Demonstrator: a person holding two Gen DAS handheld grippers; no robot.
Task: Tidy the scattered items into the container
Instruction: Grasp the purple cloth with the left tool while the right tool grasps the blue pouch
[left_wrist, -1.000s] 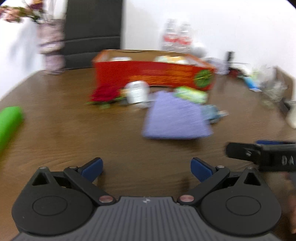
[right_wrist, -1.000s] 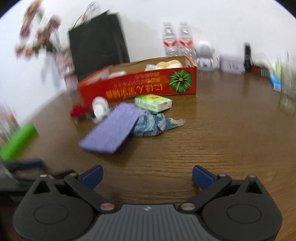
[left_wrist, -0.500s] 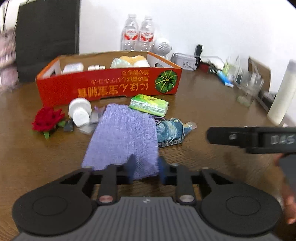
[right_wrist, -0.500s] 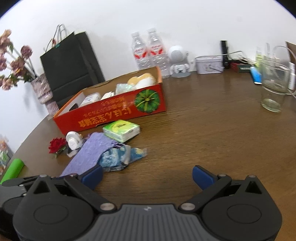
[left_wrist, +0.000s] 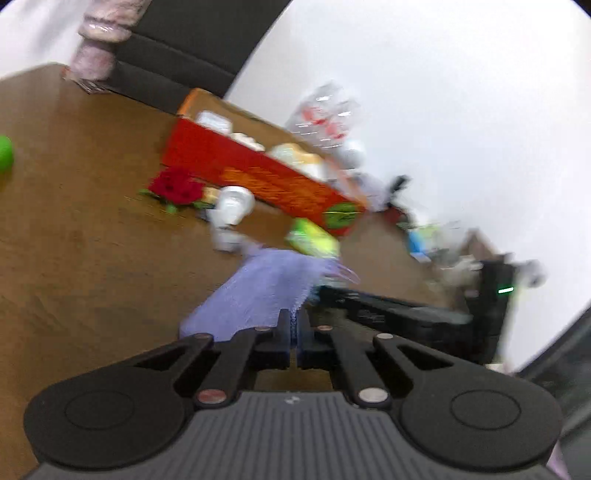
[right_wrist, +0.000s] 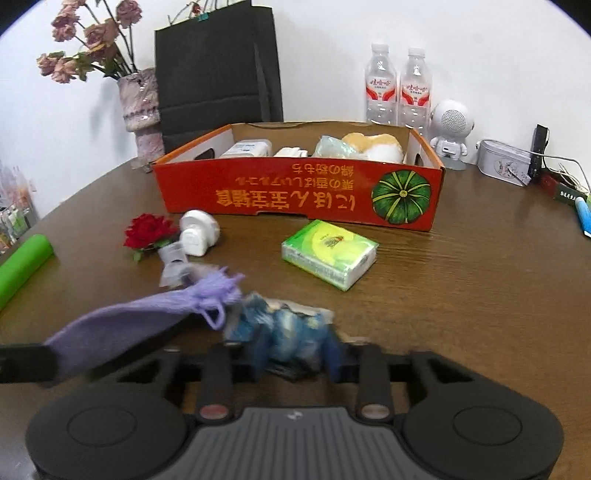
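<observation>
the box (right_wrist: 295, 199) sits at the back of the bench (right_wrist: 461, 295). the left gripper (left_wrist: 295, 325) has just closed on the cloth (left_wrist: 258, 291); the right gripper (right_wrist: 291, 354) has just closed on the blue bag (right_wrist: 284, 328). both grips look small, so either thing may slip out on the way.
</observation>
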